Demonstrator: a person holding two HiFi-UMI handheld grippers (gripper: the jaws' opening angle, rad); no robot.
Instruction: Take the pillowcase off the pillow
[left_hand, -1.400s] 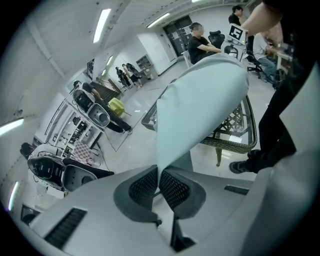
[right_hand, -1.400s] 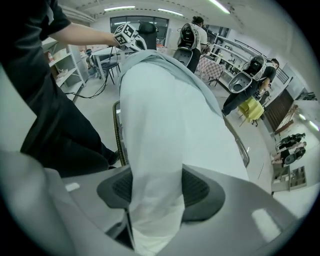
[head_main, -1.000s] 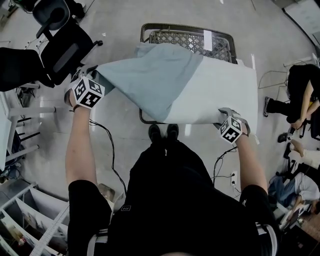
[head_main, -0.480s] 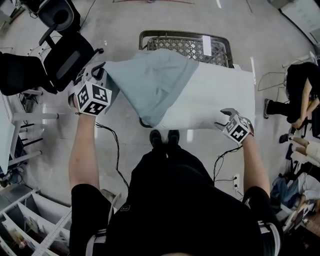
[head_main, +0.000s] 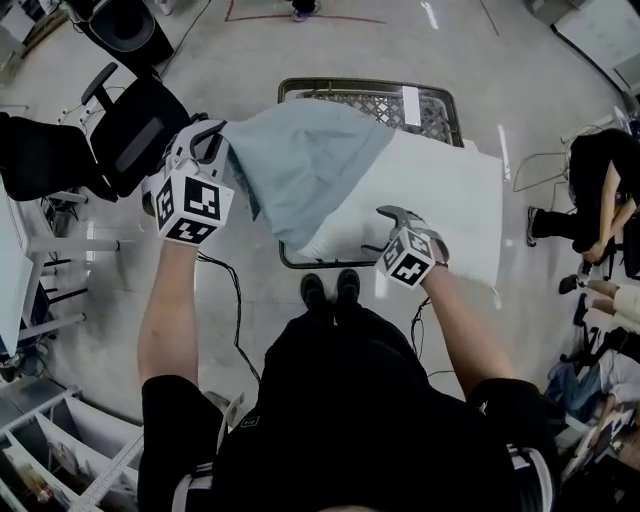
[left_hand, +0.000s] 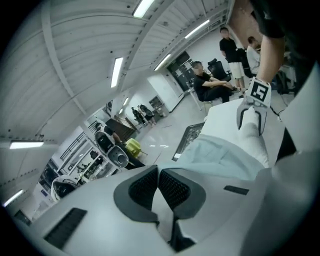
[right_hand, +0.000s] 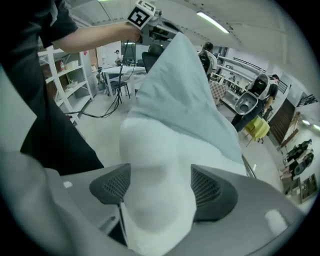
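As right fingers (right_hand: 111, 189) open, pillow (right_hand: 155, 165) between.

Glossy pale grey floor (head_main: 250, 45) with a red tape line (head_main: 300, 18) at the far edge, a metal mesh basket (head_main: 370, 98) standing on it and black cables (head_main: 235, 310) trailing across. Black office chair (head_main: 140, 125) at left, white shelving (head_main: 50, 450) lower left, a seated person (head_main: 600, 190) at the right edge. In the left gripper view, a white ribbed ceiling (left_hand: 75, 50) with long strip lights (left_hand: 117, 71), and more people (left_hand: 207, 82) seated far off.
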